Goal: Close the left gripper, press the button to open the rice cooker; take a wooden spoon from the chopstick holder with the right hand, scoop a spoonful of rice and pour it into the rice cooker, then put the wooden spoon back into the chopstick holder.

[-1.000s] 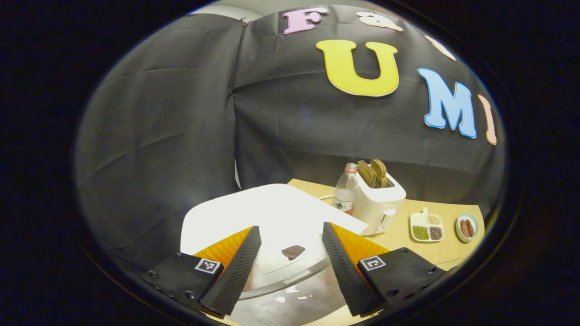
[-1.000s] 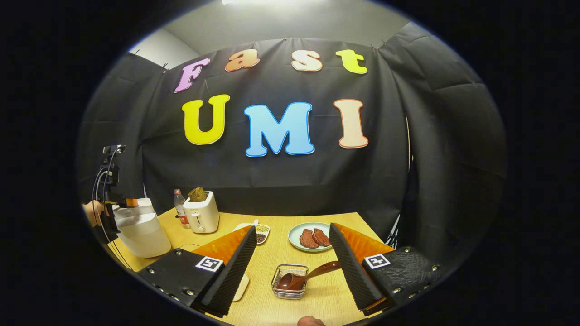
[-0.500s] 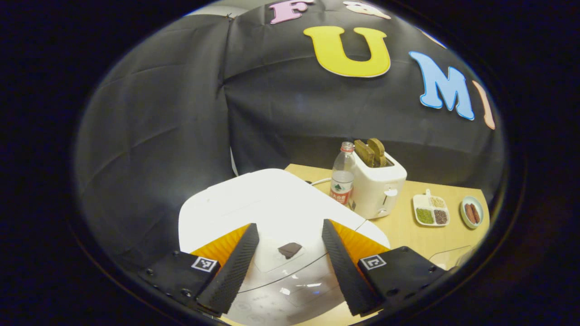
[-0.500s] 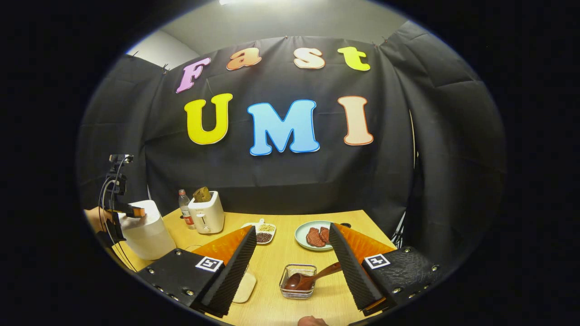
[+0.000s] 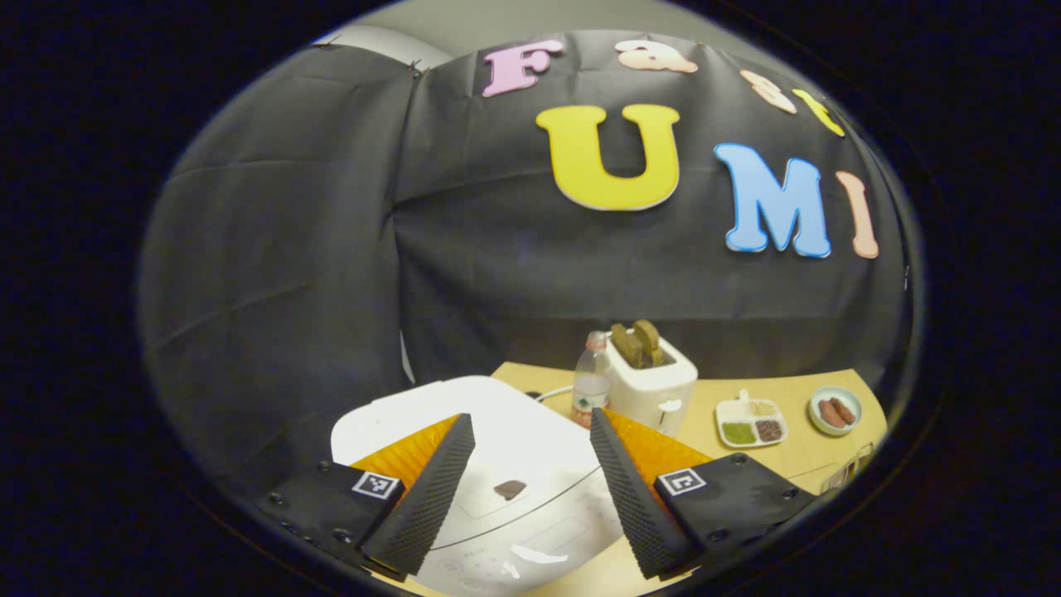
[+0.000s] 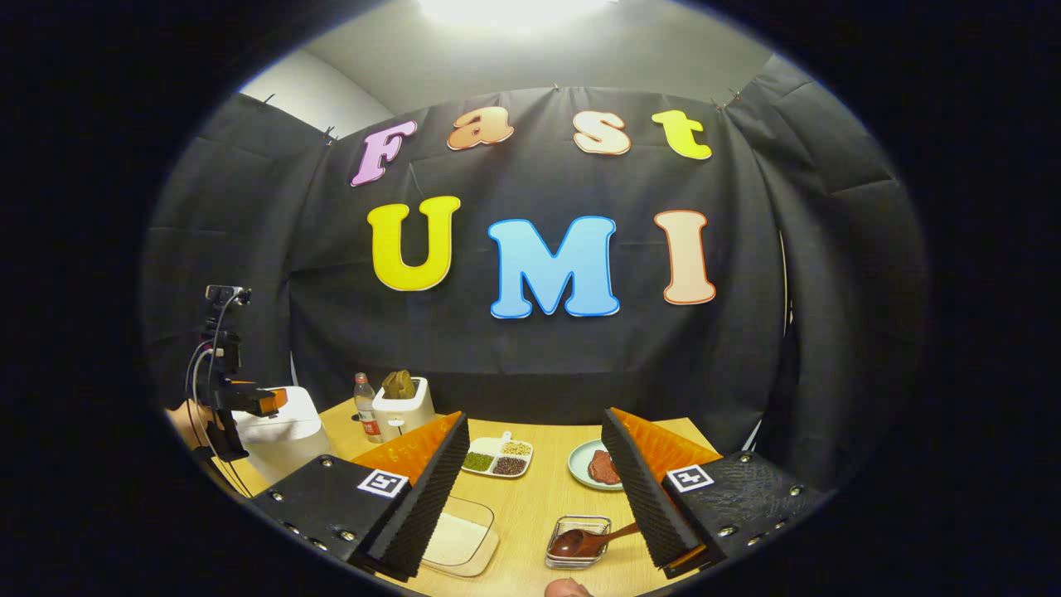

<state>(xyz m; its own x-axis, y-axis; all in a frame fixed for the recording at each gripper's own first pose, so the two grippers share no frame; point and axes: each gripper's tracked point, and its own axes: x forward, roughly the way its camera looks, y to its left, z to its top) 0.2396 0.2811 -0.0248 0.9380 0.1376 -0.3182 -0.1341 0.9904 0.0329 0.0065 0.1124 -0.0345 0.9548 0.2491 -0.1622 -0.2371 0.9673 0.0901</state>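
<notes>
Left hand-held gripper [image 5: 525, 489] hangs with its fingers spread wide over the closed lid of the white, rounded rice cooker [image 5: 497, 431], touching nothing; a small dark brown button [image 5: 509, 489] on that lid lies between the two fingers, a little nearer the left one. Just beyond the right finger stand a clear plastic bottle with a red cap [image 5: 589, 388] and a white toaster holding two brown slices [image 5: 648, 383], and farther right on the pale wooden worktop [image 5: 787, 452] sit a white divided dish of green, tan and dark grains [image 5: 751, 422] and a small pale green plate with reddish-brown pieces of meat [image 5: 835, 410]. Right hand-held gripper [image 6: 537, 489] is likewise wide apart and empty, held above the worktop. Below and between its fingers, nearer the right one, a small wire chopstick holder [image 6: 578, 542] carries a dark brown wooden spoon [image 6: 590, 541] lying tilted, its handle running toward the right finger. By the left finger lies a shallow clear container of white rice [image 6: 460, 539]. Far off to the left in the right gripper view, the left hand-held gripper sits just above the rice cooker, held by a hand [image 6: 186, 419].
</notes>
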